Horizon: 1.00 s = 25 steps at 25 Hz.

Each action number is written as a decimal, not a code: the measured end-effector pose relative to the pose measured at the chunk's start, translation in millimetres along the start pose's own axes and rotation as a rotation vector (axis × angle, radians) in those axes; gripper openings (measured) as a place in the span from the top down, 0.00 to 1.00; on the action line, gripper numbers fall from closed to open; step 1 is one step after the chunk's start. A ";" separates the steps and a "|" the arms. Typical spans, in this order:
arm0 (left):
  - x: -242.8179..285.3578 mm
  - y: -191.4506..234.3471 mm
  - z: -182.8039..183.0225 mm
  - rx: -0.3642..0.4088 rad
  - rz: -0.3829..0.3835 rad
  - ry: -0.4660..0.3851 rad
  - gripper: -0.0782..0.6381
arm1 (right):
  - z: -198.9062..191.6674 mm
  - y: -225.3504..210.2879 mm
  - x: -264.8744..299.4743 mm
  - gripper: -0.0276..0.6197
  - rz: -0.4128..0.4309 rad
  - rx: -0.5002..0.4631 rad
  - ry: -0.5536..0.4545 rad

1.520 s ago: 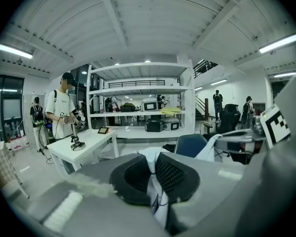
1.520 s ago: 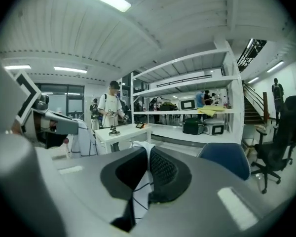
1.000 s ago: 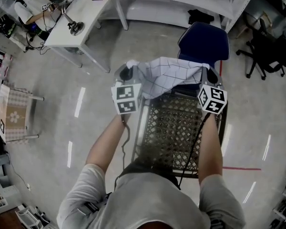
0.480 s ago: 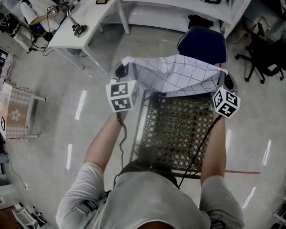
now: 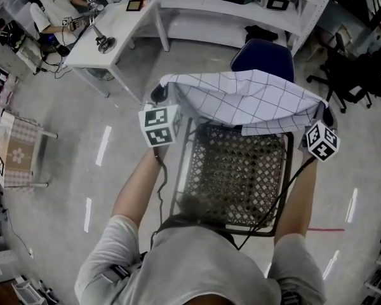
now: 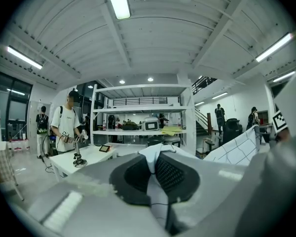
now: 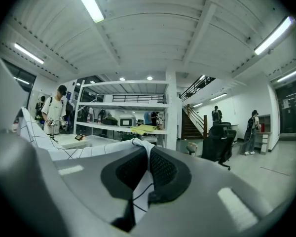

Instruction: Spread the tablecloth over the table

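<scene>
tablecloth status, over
Shut on tablecloth corners: left gripper, right gripper. Stretched between them over table far end, not yet laid. Beyond it, blue chair.

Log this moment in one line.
left claw: shut on tablecloth | right claw: shut on tablecloth | tablecloth: held above wire table | spread: not done

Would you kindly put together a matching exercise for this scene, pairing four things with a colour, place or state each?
Things:
1. tablecloth
2. table
3. chair
4. left gripper

Descriptions:
A. dark blue, standing beyond the table's far edge
B. shut on a corner of the tablecloth
C. white with dark grid lines, held up over the table's far edge
D. metal lattice top, mostly uncovered

Pairs: 1-C, 2-D, 3-A, 4-B
</scene>
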<state>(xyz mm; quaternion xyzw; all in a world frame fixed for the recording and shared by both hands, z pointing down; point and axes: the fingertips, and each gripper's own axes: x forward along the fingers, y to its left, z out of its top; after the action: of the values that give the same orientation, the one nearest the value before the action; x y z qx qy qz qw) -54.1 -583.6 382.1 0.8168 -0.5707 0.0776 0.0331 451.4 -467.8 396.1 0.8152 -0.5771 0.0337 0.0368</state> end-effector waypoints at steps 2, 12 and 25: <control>-1.1 -3.9 2.6 -0.009 -0.014 -0.008 0.86 | 12.2 -11.8 -7.8 0.95 -0.031 -0.012 -0.021; -60.8 139.7 17.9 -0.202 0.277 -0.082 0.86 | 7.5 138.6 0.4 0.95 0.229 -0.092 -0.031; -78.4 130.0 -50.9 -0.142 0.194 0.054 0.86 | -9.2 121.8 -6.6 0.95 0.173 -0.069 0.063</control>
<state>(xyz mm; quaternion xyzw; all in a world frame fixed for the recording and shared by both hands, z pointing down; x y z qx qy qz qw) -206.9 -548.7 414.9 0.7509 -0.6501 0.0618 0.0986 334.2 -501.1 407.1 0.7589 -0.6449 0.0424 0.0802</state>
